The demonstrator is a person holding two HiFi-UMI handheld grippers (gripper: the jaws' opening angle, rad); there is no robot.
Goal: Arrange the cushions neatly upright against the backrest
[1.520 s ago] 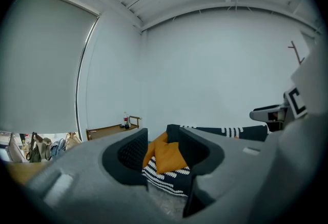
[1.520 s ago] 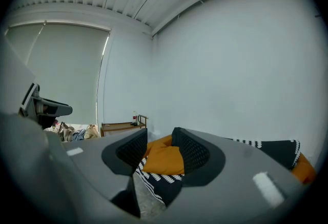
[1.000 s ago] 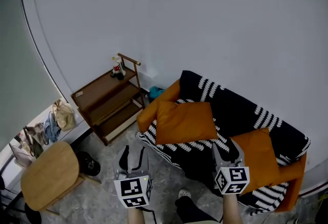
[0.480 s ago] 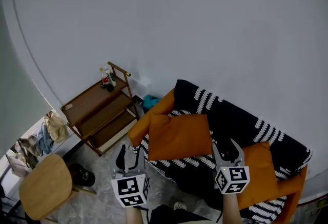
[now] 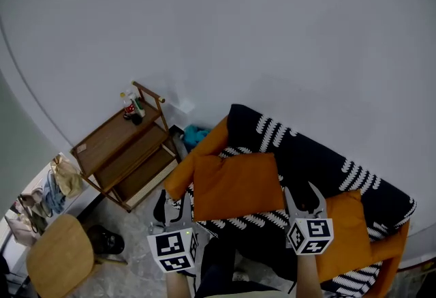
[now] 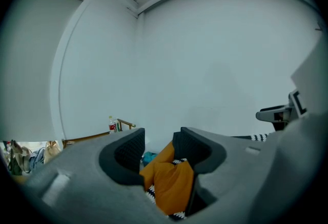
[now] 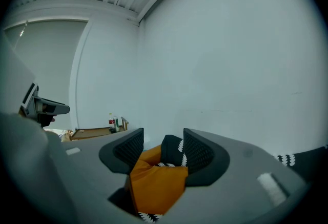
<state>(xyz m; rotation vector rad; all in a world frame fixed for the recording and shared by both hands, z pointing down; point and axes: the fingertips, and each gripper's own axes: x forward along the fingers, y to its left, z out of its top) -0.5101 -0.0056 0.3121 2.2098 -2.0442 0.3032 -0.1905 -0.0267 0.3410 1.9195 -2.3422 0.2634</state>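
A sofa [image 5: 313, 153] with a black-and-white patterned cover and orange armrests stands against the wall. One orange cushion [image 5: 235, 184] lies flat on the left of the seat, and a second orange cushion [image 5: 344, 221] lies flat on the right. My left gripper [image 5: 173, 200] hangs open just off the sofa's front left corner. My right gripper [image 5: 304, 194] is open over the seat, between the two cushions. In the left gripper view the left cushion [image 6: 171, 187] shows beyond the empty open left gripper [image 6: 159, 141]. The right gripper view shows that cushion [image 7: 156, 184] past the empty right gripper [image 7: 163, 141].
A brown wooden shelf [image 5: 116, 153] with a bottle [image 5: 129, 106] on top stands left of the sofa. A teal object [image 5: 196, 134] lies between them. A round wooden stool [image 5: 58, 256] and several bags [image 5: 54, 184] are at the lower left. The person's dark-clothed leg [image 5: 221, 266] shows between the grippers.
Both grippers have moved forward toward the sofa, still open. The sofa and left cushion now sit closer; the shelf and stool have slid left in view.
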